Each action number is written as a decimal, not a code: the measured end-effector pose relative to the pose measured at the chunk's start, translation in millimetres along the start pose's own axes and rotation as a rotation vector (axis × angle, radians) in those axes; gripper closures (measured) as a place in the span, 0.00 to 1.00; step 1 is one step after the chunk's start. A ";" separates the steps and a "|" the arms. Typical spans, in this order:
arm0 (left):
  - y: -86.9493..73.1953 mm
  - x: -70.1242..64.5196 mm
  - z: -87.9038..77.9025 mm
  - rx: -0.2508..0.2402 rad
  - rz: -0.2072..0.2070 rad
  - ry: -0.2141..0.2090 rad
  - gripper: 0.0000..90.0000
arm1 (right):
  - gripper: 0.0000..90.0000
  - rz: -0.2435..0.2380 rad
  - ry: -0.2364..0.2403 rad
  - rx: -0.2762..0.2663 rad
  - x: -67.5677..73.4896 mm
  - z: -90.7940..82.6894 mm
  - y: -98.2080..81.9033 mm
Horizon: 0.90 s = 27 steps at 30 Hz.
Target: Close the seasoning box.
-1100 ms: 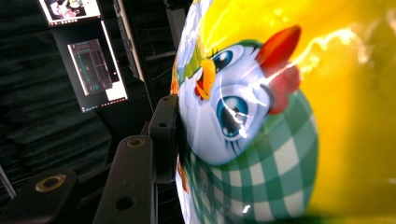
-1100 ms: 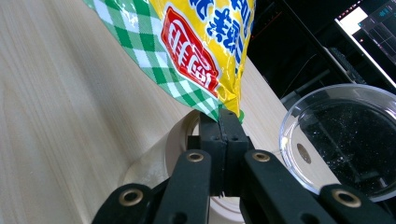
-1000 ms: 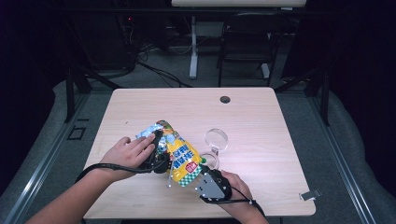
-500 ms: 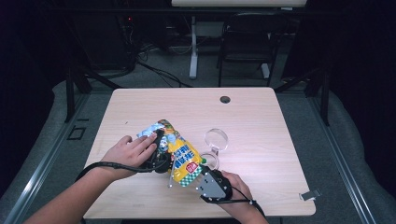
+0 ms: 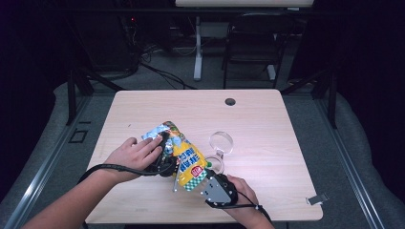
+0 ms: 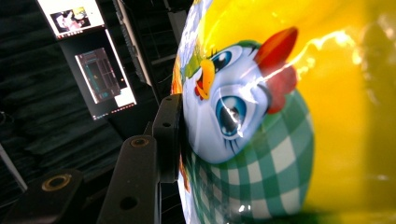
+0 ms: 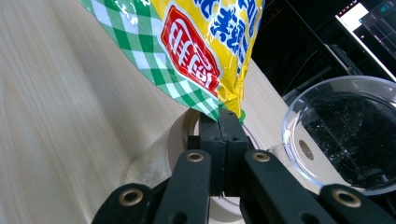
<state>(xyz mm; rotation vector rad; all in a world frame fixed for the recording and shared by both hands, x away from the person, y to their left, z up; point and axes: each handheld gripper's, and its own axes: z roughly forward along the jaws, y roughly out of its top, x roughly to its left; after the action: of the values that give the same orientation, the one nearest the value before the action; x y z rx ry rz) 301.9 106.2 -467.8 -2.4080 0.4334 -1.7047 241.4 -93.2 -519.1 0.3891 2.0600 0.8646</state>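
A: Where is the snack bag (image 5: 187, 160) just now?

B: Lifted off the tabletop (image 5: 267, 119), slanting between the two hands, just beside the clear bowl (image 5: 221, 141), which stands on the side away from the person's left hand. The bag's silver torn top points away from the person.

A: Who has hold of it?

B: Both. The right gripper (image 7: 219, 122) has its fingers pressed flat together on the bottom corner seam, the green-checked end nearest the bowl. The left gripper (image 5: 165, 152) takes the puffed body higher up: one finger (image 6: 169, 135) lies against the printed bird, and the fingers have just been closing in with the bag between them.

A: How will it handle?

B: Light, I would judge, and soft. The film is glossy, so likely slippery, and the air inside gives under pressure. Whatever is inside probably crushes easily.

A: So where to grip?

B: On the flat seams, as the right does now. On the belly, a gentle squeeze only; press harder and the contents suffer, or the film slides.
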 end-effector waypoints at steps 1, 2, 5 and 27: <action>0.0 0.3 -0.2 0.000 0.004 0.002 0.68 | 1.00 0.002 0.001 -0.003 0.5 0.4 0.0; 0.1 0.3 -0.3 0.000 0.006 0.005 0.68 | 1.00 0.001 0.001 -0.002 0.8 0.4 0.0; 0.3 0.7 -0.6 -0.006 0.006 0.007 0.69 | 1.00 0.000 0.002 0.000 0.7 0.3 -0.1; 4.4 3.9 -1.7 0.007 0.069 0.028 0.69 | 1.00 -0.005 0.002 0.014 1.7 1.0 -1.0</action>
<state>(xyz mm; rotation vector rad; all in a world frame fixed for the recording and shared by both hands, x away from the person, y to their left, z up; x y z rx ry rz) 300.9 100.8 -465.0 -2.3380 0.5076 -1.7100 241.2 -92.6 -521.2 0.3901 2.0692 0.8486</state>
